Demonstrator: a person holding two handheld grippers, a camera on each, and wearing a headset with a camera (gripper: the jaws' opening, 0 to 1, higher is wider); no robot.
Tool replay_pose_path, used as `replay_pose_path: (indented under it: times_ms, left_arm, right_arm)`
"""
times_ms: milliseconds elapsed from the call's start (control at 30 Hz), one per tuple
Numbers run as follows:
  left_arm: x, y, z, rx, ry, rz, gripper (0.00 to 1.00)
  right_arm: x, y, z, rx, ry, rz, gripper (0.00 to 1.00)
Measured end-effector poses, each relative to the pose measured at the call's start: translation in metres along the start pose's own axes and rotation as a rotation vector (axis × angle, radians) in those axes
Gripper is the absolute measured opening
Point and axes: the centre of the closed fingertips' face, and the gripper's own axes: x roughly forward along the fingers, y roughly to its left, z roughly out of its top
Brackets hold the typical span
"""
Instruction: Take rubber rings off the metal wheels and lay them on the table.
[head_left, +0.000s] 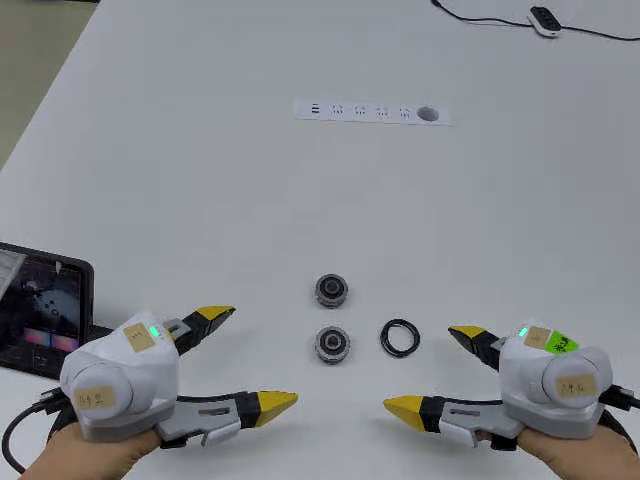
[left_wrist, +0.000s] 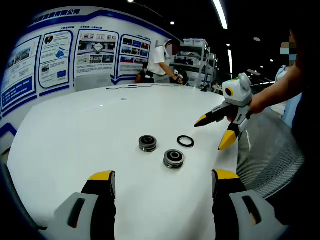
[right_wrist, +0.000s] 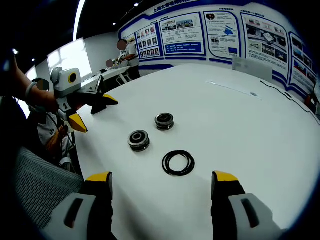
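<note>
- While both grippers hang low over the white table (head_left: 200, 180), neither touches anything.
- The left gripper (head_left: 263, 356) is at 7 o'clock, its jaws spread wide with nothing between them.
- The right gripper (head_left: 418, 367) is at 5 o'clock, its jaws likewise apart and empty.
- Two metal wheels lie flat mid-table. The far wheel (head_left: 332, 290) sits at 12 o'clock of the near wheel (head_left: 332, 344), close to it but apart.
- The black rubber ring (head_left: 400, 337) lies flat on the table at 3 o'clock of the near wheel, not touching it. In the right gripper view it reads as a doubled loop.
- I cannot tell whether either wheel carries a ring in its groove.
- A white power strip (head_left: 372, 112) lies at 12 o'clock, well apart from the wheels; its markings are unreadable.
- A tablet (head_left: 40, 305) sits at 9 o'clock with its screen lit.
- Tan stickers (head_left: 138, 336) on both gripper bodies carry handwriting too small to read. A green sticker (head_left: 560, 343) on the right gripper is also illegible.
- The wall posters (right_wrist: 186, 34) have blue headings, and their text is too small to read.
</note>
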Motion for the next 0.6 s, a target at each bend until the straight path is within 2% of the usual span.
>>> replay_pose_path:
  times_ms: [200, 333, 467, 600]
  left_arm:
    - [-0.004, 0.000, 0.001, -0.006, -0.021, 0.004, 0.83]
    - [-0.008, 0.001, 0.002, -0.015, -0.043, 0.001, 0.86]
    - [-0.011, 0.002, 0.003, -0.019, -0.050, 0.002, 0.89]
    - [-0.013, 0.003, 0.003, -0.022, -0.056, 0.001, 0.92]
  right_arm:
    - [-0.005, -0.001, 0.000, -0.021, -0.028, -0.005, 0.87]
    - [-0.009, -0.002, 0.003, -0.036, -0.068, -0.004, 0.90]
    - [-0.013, -0.004, 0.006, -0.035, -0.101, -0.001, 0.94]
    - [-0.014, -0.005, 0.007, -0.045, -0.112, 0.003, 0.98]
